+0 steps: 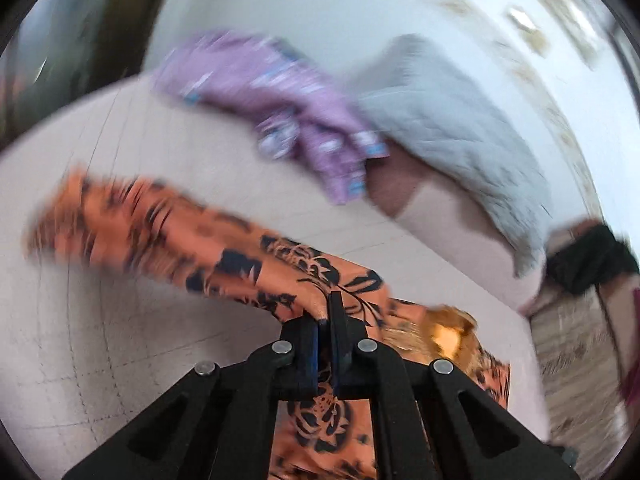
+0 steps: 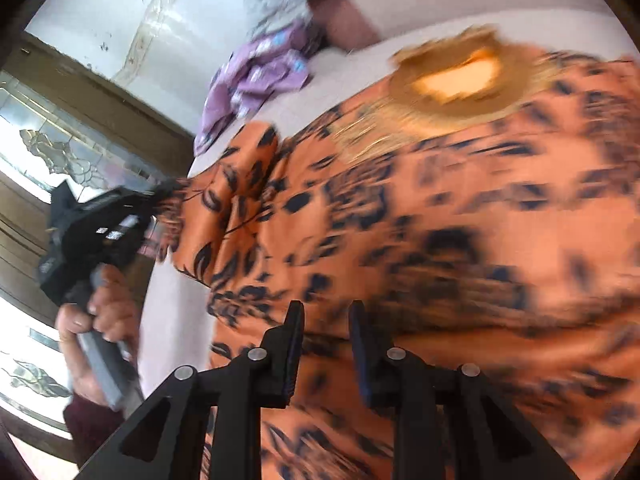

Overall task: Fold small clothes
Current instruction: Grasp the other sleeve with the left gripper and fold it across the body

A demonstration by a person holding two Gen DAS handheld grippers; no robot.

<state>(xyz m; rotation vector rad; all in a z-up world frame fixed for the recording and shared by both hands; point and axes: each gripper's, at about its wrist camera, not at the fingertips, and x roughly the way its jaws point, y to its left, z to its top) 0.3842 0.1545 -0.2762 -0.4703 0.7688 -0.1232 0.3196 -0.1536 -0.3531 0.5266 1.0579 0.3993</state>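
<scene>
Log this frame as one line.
left hand-held gripper: shut on orange floral garment | right hand-held gripper: open over it | purple garment: unfolded, behind

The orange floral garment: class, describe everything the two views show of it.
The orange floral garment looks like smooth, slightly shiny cloth printed with dark navy leaves and flowers, with a golden collar around the neck opening. It lies spread over the pale surface, much of it motion-blurred. The left tongs are shut on one edge, lifting it; the right tongs are open just over the cloth.
</scene>
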